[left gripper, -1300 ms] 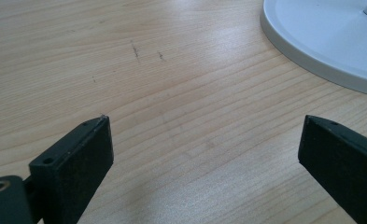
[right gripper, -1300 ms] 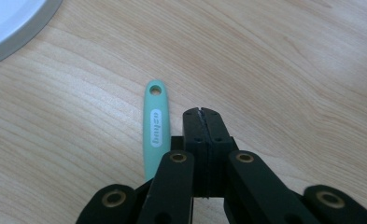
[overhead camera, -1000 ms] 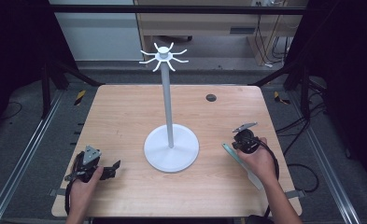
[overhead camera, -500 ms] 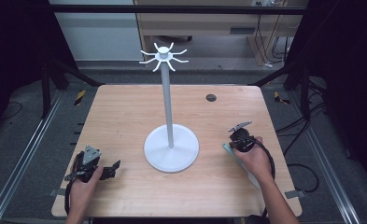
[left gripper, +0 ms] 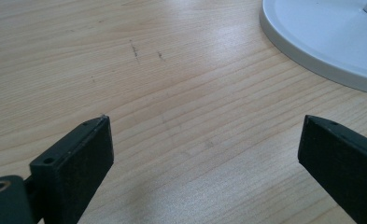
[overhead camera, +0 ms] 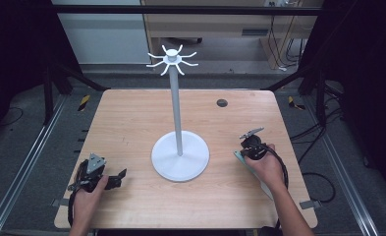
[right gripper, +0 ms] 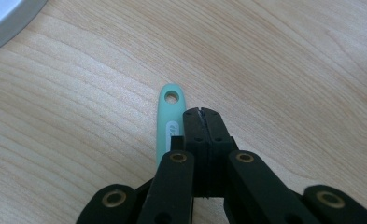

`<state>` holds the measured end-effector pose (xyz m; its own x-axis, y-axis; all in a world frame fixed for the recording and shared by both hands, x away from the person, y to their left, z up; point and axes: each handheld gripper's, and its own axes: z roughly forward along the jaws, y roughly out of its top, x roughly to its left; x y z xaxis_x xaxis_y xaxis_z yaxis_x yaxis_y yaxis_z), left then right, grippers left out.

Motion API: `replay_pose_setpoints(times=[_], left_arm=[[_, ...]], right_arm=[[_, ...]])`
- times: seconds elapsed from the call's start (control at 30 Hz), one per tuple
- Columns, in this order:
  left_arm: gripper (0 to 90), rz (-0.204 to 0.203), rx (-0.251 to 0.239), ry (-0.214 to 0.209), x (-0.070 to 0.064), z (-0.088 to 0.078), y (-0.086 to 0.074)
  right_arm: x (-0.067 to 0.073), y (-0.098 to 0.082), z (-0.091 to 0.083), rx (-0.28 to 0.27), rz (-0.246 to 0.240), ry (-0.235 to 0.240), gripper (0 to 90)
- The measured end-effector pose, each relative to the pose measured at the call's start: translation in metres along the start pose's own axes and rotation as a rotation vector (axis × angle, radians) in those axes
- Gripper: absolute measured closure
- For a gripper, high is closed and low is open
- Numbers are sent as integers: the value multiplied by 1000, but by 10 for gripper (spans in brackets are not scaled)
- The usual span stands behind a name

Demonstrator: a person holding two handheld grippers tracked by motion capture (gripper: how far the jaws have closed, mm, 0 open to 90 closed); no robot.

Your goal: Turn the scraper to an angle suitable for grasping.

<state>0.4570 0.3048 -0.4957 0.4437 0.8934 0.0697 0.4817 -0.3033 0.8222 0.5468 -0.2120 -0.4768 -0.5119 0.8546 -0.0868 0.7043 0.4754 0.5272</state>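
Right gripper point(right gripper: 202, 112) clenched empty, jaws together beside mint-green plastic utensil handle with hanging hole point(right gripper: 168, 122), right of white metal hook stand point(overhead camera: 179, 155) on wooden counter point(overhead camera: 131, 118); handle positioned for pickup. Left gripper point(left gripper: 204, 154) released, parked left of stand.

My left gripper point(overhead camera: 98, 176) is black, topped by a grey three-cornered plate, with a black cable looping from its back. Its two jaws are flat black blocks, each with a small hole near the tip. My right gripper point(right gripper: 203, 114) is black too, its linkage arms pinned with brass-ringed screws, a black cable trailing behind. My forearms are bare.
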Motion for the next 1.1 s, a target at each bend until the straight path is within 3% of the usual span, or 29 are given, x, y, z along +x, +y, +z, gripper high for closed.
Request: replay_pose_setpoints(times=[0.37, 1.1], left_arm=[[29, 0, 2, 0, 0, 0, 0], [29, 23, 14, -17, -6, 0, 1]], right_arm=[[-1, -1, 1, 5, 7, 4, 900], [17, -4, -6, -3, -31, 95, 900]])
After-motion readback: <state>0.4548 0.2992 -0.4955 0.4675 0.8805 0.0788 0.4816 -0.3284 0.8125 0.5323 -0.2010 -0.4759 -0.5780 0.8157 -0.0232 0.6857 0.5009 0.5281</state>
